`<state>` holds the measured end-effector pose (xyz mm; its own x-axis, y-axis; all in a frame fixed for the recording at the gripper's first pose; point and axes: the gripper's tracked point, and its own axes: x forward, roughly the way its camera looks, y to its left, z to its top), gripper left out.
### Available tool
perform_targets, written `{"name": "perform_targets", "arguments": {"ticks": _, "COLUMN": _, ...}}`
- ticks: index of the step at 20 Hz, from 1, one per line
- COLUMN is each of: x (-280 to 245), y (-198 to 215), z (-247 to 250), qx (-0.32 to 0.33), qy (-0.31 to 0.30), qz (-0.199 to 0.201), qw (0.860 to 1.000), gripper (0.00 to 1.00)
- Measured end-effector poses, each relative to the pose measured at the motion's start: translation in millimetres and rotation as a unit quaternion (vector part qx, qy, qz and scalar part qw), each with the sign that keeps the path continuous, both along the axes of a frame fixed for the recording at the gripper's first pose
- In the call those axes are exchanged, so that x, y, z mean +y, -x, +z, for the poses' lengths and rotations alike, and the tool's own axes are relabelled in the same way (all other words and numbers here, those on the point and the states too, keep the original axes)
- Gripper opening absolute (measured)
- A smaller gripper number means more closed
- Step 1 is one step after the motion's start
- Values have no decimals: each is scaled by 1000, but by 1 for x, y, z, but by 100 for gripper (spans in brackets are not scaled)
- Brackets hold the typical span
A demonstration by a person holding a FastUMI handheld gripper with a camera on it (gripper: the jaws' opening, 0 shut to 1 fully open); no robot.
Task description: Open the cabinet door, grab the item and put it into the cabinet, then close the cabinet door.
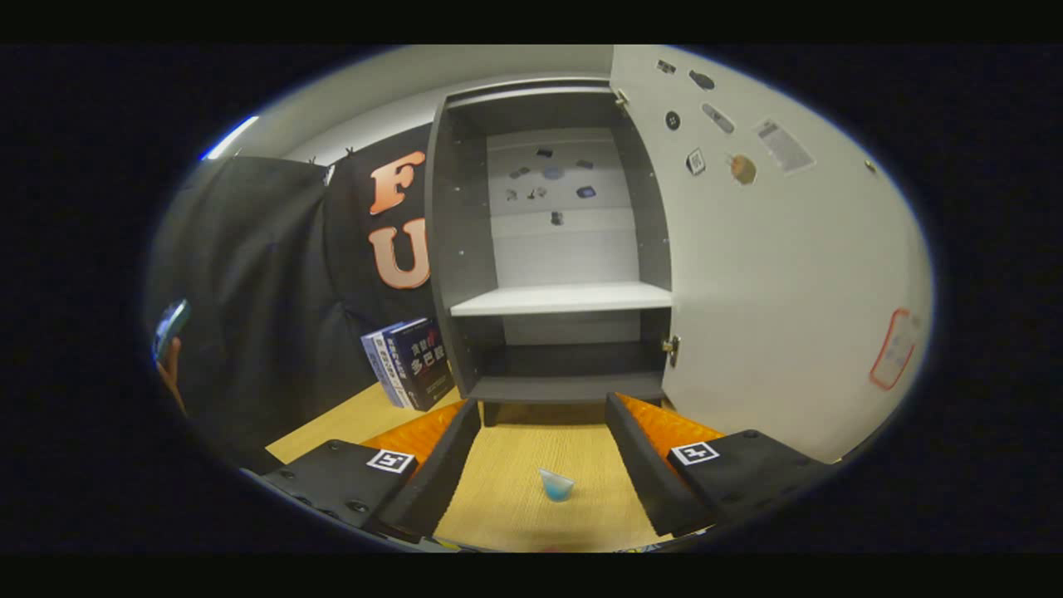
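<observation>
Gripper (544, 465) fingers spread wide, holding nothing | small blue cup (556, 485) sits on the mat between them | cabinet (556, 249) just ahead, door (772, 274) swung open | books (411, 361) lean beside it

The gripper (544, 453) is pointing forward and slightly downward, its two fingers (440, 473) spreading wide apart and closing on nothing. One finger is reaching from seven o'clock toward the centre, the other from five o'clock. At nine o'clock a person's hand (170, 365) is showing, fingers curling around something small.
</observation>
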<state>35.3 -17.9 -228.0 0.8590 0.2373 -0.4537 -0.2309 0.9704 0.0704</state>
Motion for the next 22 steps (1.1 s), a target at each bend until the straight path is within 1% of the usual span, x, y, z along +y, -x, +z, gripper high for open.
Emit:
{"name": "perform_targets", "arguments": {"ticks": 2, "x": -5, "y": 2, "z": -44, "qx": 35, "qy": 18, "qz": -14, "qw": 999, "gripper": 97}}
{"name": "perform_targets", "arguments": {"ticks": 5, "x": -24, "y": 7, "z": -108, "qx": 88, "qy": 42, "qz": -62, "qw": 993, "gripper": 97}}
{"name": "perform_targets", "arguments": {"ticks": 8, "x": -24, "y": 22, "z": -150, "qx": 142, "qy": 28, "qz": -71, "qw": 987, "gripper": 97}}
{"name": "perform_targets", "arguments": {"ticks": 12, "x": -25, "y": 20, "z": -190, "qx": 173, "qy": 37, "qz": -85, "qw": 981, "gripper": 97}}
{"name": "perform_targets", "arguments": {"ticks": 14, "x": -25, "y": 19, "z": -201, "qx": 183, "qy": 42, "qz": -88, "qw": 978, "gripper": 93}}
{"name": "perform_targets", "arguments": {"ticks": 15, "x": -28, "y": 17, "z": -205, "qx": 183, "qy": 46, "qz": -93, "qw": 978, "gripper": 89}}
{"name": "perform_targets", "arguments": {"ticks": 17, "x": -32, "y": 13, "z": -210, "qx": 186, "qy": 47, "qz": -102, "qw": 976, "gripper": 89}}
{"name": "perform_targets", "arguments": {"ticks": 20, "x": -35, "y": 10, "z": -217, "qx": 194, "qy": 42, "qz": -114, "qw": 973, "gripper": 84}}
{"name": "perform_targets", "arguments": {"ticks": 22, "x": -36, "y": 10, "z": -216, "qx": 196, "qy": 40, "qz": -116, "qw": 973, "gripper": 69}}
